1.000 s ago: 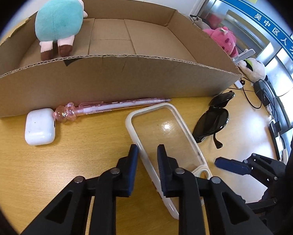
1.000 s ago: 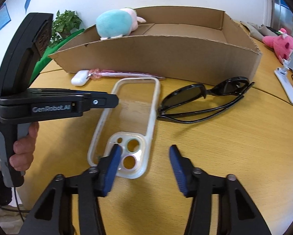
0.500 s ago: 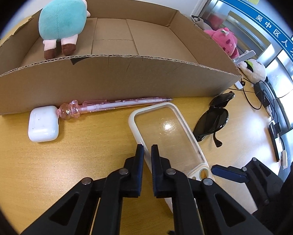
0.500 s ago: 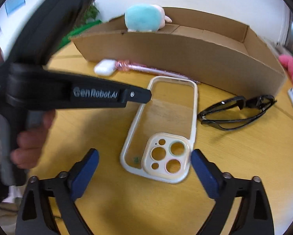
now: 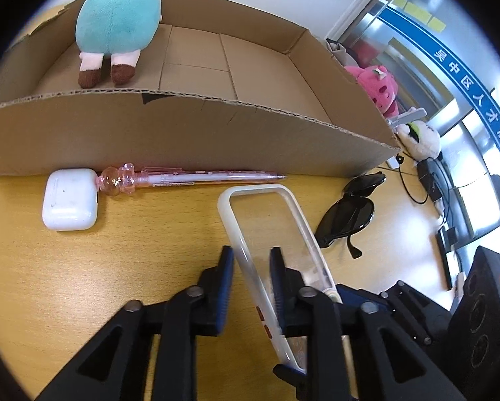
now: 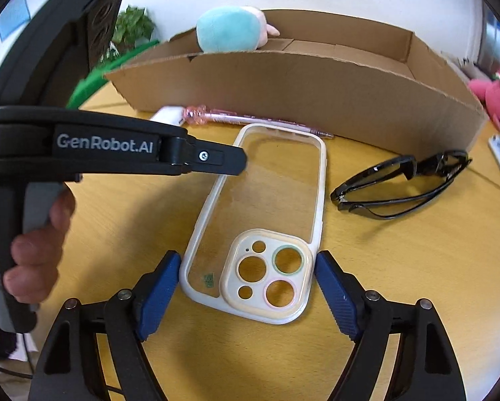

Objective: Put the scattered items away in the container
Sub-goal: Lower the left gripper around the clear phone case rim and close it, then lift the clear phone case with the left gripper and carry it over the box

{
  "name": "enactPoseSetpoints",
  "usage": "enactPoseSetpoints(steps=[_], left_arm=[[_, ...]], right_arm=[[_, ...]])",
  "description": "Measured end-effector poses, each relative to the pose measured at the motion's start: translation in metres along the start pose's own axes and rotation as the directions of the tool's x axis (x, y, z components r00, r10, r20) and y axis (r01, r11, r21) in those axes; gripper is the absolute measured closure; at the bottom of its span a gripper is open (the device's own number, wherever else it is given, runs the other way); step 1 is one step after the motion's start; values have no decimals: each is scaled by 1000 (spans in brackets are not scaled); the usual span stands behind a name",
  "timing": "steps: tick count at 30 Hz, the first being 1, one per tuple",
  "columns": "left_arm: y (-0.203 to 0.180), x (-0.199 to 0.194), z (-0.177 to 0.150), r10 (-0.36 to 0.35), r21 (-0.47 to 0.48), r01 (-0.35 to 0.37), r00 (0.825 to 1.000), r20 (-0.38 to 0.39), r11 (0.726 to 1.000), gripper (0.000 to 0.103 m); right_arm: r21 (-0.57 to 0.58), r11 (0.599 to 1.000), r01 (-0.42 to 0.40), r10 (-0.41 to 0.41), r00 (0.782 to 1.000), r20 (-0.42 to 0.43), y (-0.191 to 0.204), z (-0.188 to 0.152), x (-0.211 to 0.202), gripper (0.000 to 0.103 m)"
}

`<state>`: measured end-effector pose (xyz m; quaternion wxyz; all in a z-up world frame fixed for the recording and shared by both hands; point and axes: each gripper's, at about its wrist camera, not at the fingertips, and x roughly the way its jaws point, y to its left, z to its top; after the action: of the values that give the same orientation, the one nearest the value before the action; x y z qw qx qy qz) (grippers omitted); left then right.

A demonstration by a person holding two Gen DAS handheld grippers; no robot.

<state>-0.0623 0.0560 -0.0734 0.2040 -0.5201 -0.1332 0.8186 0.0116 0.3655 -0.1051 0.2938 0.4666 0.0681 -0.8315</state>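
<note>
Both cams ride on the tools, so each view looks out along its own fingers, low and close over the surface (image 5: 49,267). The left wrist view sits behind the left hand-held gripper (image 5: 248,264) and faces the box (image 5: 183,133) nearly head-on, tipped down enough to see the box floor. The right hand-held gripper (image 6: 246,274) carries the other cam, which comes in from the left one's right side, aimed at the same box (image 6: 316,93) from a bit further back and flatter. The views overlap a lot: case (image 5: 283,230) (image 6: 276,207), pen (image 5: 196,177) (image 6: 236,118), sunglasses (image 5: 350,217) (image 6: 400,180), plush (image 5: 116,23) (image 6: 233,33). Each view also catches the other tool at its edge.
</note>
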Motion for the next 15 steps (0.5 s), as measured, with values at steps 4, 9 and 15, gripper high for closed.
enactPoseSetpoints(steps=[4, 9, 15], left_arm=[[2, 3, 0, -65, -36, 64, 998, -17, 997, 57], [1, 2, 3, -53, -35, 53, 998, -24, 998, 78], [-4, -9, 5, -50, -9, 50, 999, -5, 999, 79]], right_arm=[[7, 999, -52, 51, 999, 15, 2, -1, -3, 18], [18, 999, -47, 47, 999, 12, 0, -2, -1, 18], [24, 998, -52, 51, 998, 44, 0, -1, -13, 18]])
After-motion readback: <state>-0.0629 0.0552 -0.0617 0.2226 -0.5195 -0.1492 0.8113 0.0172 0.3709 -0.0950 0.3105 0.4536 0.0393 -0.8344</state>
